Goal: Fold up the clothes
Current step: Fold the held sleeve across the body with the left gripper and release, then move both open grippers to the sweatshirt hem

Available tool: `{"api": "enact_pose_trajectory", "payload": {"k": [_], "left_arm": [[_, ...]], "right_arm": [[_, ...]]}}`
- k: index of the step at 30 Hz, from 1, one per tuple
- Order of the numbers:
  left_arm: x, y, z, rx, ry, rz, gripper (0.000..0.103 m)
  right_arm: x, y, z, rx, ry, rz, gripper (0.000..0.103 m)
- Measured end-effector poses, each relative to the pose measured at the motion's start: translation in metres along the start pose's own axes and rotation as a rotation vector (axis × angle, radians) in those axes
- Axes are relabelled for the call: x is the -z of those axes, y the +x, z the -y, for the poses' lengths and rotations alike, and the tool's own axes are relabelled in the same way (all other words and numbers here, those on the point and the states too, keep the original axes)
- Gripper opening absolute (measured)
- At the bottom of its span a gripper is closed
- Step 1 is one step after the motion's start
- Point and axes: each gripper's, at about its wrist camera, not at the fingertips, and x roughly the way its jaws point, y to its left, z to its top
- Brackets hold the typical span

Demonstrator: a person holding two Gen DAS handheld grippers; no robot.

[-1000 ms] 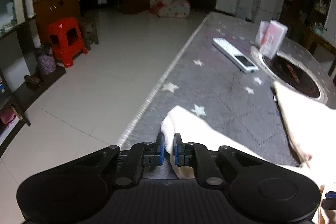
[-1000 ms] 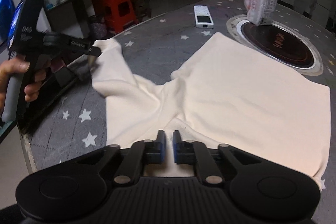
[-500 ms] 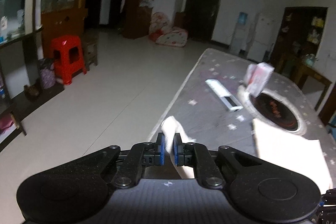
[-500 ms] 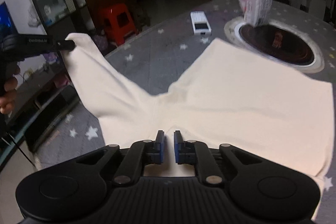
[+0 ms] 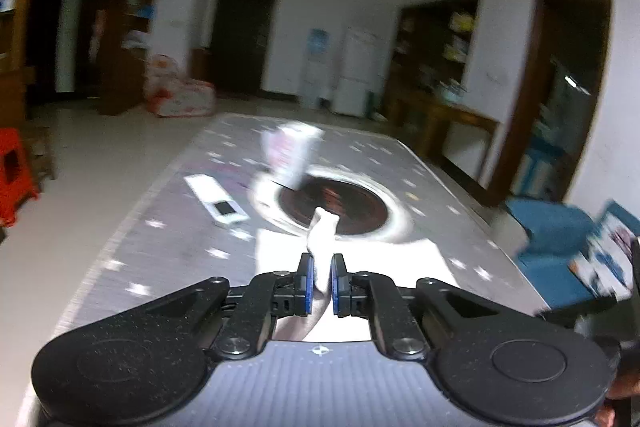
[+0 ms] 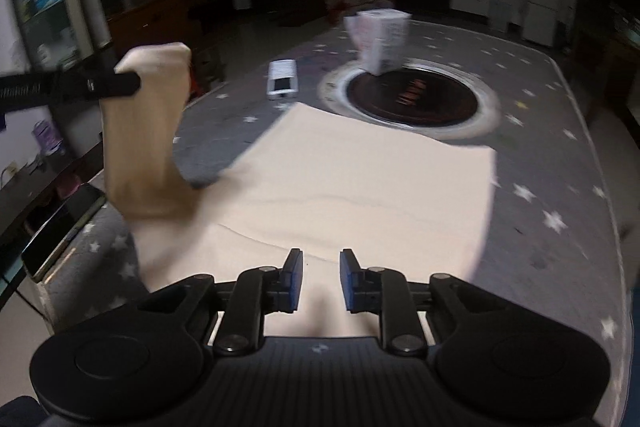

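- The right gripper (image 6: 320,279) sits low over the near edge of the cream garment (image 6: 360,195), its blue-padded fingers (image 6: 294,279) spread apart with nothing between them.
- The garment lies mostly flat on the grey star-patterned table cover (image 6: 560,187), its body reaching from the near edge toward the middle of the table.
- The left gripper (image 5: 320,281) has its fingers pressed against a bunched end of the garment's sleeve (image 5: 322,239), which sticks up between the pads.
- From the right wrist view, that sleeve (image 6: 144,131) is lifted up off the table at the garment's left side, hanging in a vertical strip from the left gripper's black tip (image 6: 120,85).
- A dark phone or tablet (image 6: 60,231) lies at the table's near left edge, below the raised sleeve.
- Beyond the garment, a round dark cooktop (image 6: 412,99) is set into the table; the cloth's far edge lies just beside its ring.
- A white remote control (image 6: 282,81) lies left of the cooktop.
- A white printed package (image 6: 380,41) stands at the cooktop's far rim, blurred.
- On the floor to the left, a red plastic stool (image 5: 14,175) is partly in view.
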Motion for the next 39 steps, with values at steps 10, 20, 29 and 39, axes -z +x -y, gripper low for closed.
{"api": "enact_pose_trajectory", "payload": {"k": [10, 20, 29, 39], "left_arm": [[0.06, 0.054, 0.078, 0.165, 0.141, -0.205, 0.025], [0.072, 0.031, 0.022, 0.097, 0.152, -0.21, 0.044], [0.089, 0.041, -0.051, -0.017, 0.035, -0.308, 0.044], [0.049, 0.06, -0.043, 0.075, 0.007, -0.23, 0.042]], "right_arm": [[0.032, -0.012, 0.042, 0.032, 0.108, -0.007, 0.019], [0.029, 0.011, 0.03, -0.021, 0.1, -0.042, 0.02], [0.027, 0.04, 0.012, -0.019, 0.046, -0.081, 0.034], [0.022, 0.046, 0.013, -0.006, 0.034, -0.104, 0.016]]}}
